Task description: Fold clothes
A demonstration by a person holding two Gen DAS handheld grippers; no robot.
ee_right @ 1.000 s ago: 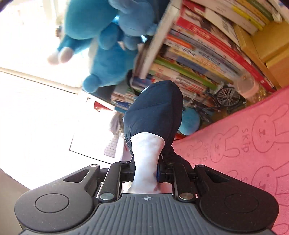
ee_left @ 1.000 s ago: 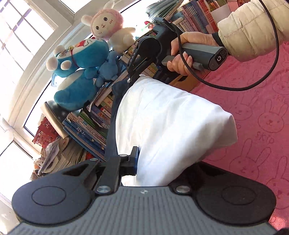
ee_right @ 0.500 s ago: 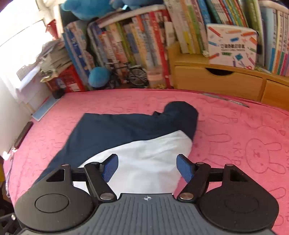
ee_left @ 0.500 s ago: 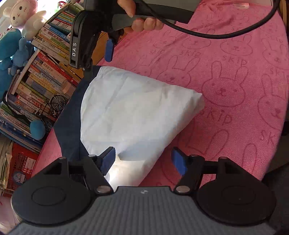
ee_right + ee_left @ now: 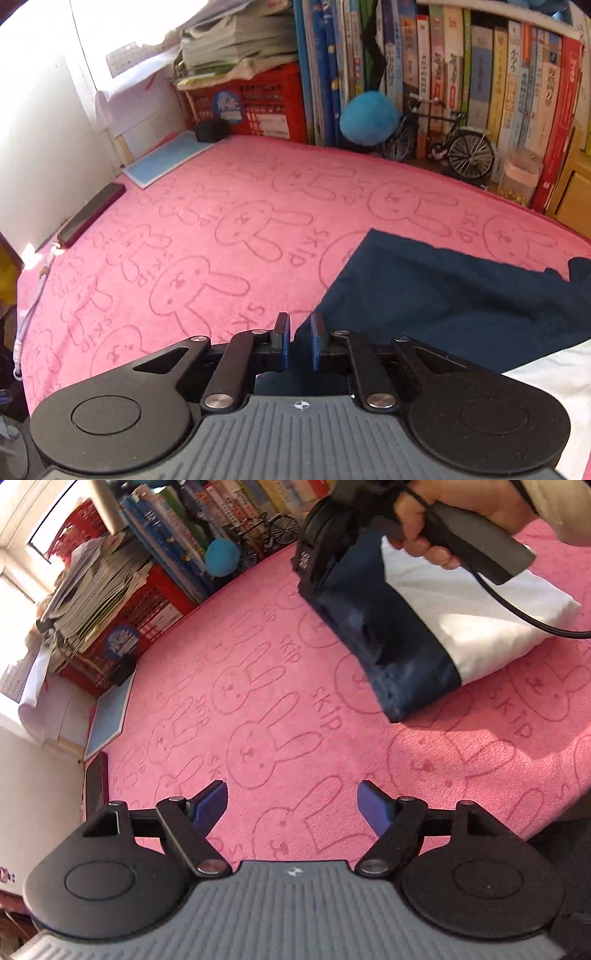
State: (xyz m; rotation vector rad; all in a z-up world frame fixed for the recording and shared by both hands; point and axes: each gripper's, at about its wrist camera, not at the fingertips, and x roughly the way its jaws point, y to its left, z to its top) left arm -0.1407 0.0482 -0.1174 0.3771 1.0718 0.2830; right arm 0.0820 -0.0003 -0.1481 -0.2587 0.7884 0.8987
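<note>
Garment [image 5: 424, 627]: navy and white, folded compact on pink blanket [image 5: 258, 701]; left gripper [image 5: 291, 805] spread wide, empty, well clear; right gripper [image 5: 297, 341] nearly clenched at navy edge, grasp uncertain; judged late, tidying fold.

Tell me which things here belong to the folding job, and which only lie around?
For the job: navy and white garment, pink rabbit towel, left gripper, right gripper.
Lying about: books, model bicycle, red crate, blue ball.
</note>
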